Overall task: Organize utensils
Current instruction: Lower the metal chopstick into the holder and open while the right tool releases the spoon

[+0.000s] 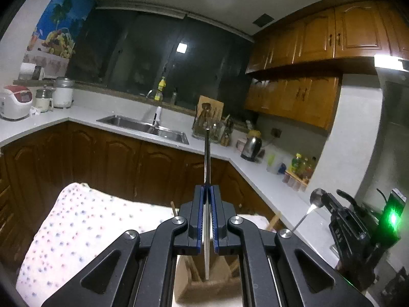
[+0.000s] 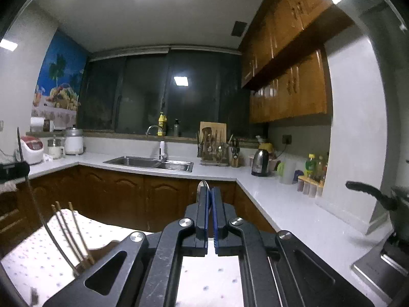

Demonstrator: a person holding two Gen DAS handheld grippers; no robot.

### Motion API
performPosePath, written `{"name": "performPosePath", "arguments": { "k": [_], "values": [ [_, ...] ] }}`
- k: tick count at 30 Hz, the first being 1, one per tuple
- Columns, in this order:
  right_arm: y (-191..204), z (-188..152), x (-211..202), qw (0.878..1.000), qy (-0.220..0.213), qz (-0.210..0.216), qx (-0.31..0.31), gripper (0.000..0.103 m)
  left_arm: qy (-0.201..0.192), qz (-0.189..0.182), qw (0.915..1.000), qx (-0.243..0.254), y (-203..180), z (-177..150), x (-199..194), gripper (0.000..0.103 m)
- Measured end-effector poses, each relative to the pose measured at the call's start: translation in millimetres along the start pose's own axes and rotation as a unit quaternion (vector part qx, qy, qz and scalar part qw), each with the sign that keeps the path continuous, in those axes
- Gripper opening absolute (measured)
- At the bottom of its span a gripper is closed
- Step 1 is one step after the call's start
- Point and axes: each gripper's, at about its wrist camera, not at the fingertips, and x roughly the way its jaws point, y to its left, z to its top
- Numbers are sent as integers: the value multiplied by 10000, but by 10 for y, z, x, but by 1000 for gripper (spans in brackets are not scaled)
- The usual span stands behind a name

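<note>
Left wrist view showed the left tongs [image 1: 207, 192] clamped on a flat, white-handled knife with a dark steel blade [image 1: 207, 158], its long axis carried straight ahead along the fingers and angled slightly upward. Directly beneath those tongs, a brown wooden utensil holder [image 1: 204, 285] was seen standing on the bench, which was covered with a white, dot-patterned cloth [image 1: 76, 230]; thin wooden chopsticks [image 2: 74, 235] were seen leaning out of it in the right wrist view. At the right edge of the left view, the right tongs [image 1: 322, 199] were shown pressed together on a shiny metal spoon [image 1: 316, 196], its bowl up and its handle slanting down toward the holder. In the right wrist view only the spoon's bowl was seen above the closed fingertips. The holder was judged to lie below and just behind the knife, so the left hand was the nearer, and a tip-down turn of the blade would be called for before lowering.
</note>
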Motion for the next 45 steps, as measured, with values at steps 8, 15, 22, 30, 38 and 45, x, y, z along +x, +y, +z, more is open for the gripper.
{"name": "performPosePath", "arguments": {
  "k": [8, 15, 22, 30, 38, 45],
  "values": [
    [174, -352, 195, 9995, 233, 112, -190, 2, 31, 275, 9996, -25, -44, -540, 361, 4],
    [314, -630, 286, 9973, 555, 412, -266, 2, 344, 268, 9990, 116, -157, -877, 641, 4],
    [364, -799, 370, 9910, 968, 897, -208, 3, 683, 157, 9973, 198, -75, -862, 725, 4],
    [331, -784, 371, 9895, 1071, 964, -139, 3, 813, 133, 9963, 225, -19, -692, 657, 5],
    [324, -792, 385, 9886, 1123, 998, -100, 3, 869, 108, 9959, 242, -11, -727, 680, 5],
    [294, -805, 417, 9864, 1216, 1100, 66, 5, 924, 155, 9953, 252, -43, -715, 675, 5]
  ]
}}
